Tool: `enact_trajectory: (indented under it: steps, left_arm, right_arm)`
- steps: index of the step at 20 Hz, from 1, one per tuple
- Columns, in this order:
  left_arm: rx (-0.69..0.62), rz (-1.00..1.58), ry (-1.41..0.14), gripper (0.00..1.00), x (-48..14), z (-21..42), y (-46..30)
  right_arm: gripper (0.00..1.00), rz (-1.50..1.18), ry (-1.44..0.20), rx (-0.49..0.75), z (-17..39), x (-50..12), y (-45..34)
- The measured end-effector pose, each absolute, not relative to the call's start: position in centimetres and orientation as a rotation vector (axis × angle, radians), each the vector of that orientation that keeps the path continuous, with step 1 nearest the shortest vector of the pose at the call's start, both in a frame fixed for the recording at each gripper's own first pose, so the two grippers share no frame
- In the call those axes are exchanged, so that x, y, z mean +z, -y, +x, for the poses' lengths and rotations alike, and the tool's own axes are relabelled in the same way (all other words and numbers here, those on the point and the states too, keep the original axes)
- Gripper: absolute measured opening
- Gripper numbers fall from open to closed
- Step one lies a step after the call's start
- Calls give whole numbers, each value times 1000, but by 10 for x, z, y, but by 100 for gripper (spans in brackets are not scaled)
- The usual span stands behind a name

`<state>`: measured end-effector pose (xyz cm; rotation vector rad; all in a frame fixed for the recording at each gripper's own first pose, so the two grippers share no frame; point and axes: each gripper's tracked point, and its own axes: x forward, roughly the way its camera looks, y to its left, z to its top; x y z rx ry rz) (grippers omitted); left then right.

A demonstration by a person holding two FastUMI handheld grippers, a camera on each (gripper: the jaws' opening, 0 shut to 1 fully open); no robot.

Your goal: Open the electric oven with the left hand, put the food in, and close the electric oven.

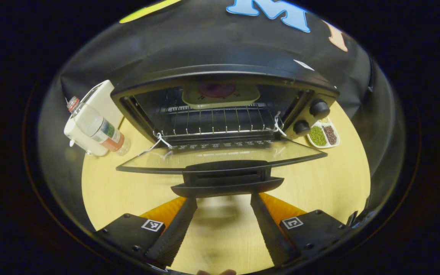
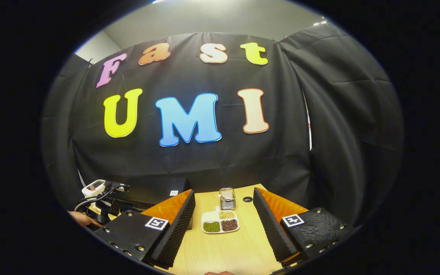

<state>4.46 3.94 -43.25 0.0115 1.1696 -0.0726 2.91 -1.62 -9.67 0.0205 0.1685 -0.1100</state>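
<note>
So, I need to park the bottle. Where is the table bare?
Bare wood lies in front of the open oven door, toward the left gripper. Crowded: bottle left of the oven, sectioned dish right.

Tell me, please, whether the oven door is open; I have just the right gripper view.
Observer: Yes, the electric oven's glass door is folded down, nearly level.
Operator: Is the food inside?
Observer: A plate with something dark red on it sits at the back of the wire rack.
Operator: And the left claw?
Observer: The left claw is open, right in front of the door handle.
</note>
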Motion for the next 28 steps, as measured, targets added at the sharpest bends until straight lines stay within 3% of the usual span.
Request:
enact_trajectory:
  steps: [2,8,9,10,16,24,28]
  left_arm:
    - [-65,14,-1153,96,-427,51,-42]
    - [-38,1,-1000,100,-387,73,-49]
    - [-37,-7,-955,92,-373,75,-50]
    - [-36,-13,-906,96,-355,75,-51]
    - [-27,-33,-577,100,-228,61,-51]
    - [-8,-29,-95,100,-31,13,-44]
    - [-29,27,-33,100,-4,2,-36]
  right_arm:
    - [93,20,-171,-117,28,-97,18]
    - [93,0,-157,-104,32,-90,15]
    - [93,-3,-151,-93,34,-88,11]
    - [93,-6,-146,-83,37,-86,8]
    - [93,-6,-92,-5,43,-55,-19]
    - [93,-37,-14,87,37,0,-56]
    - [94,-21,5,91,34,8,-65]
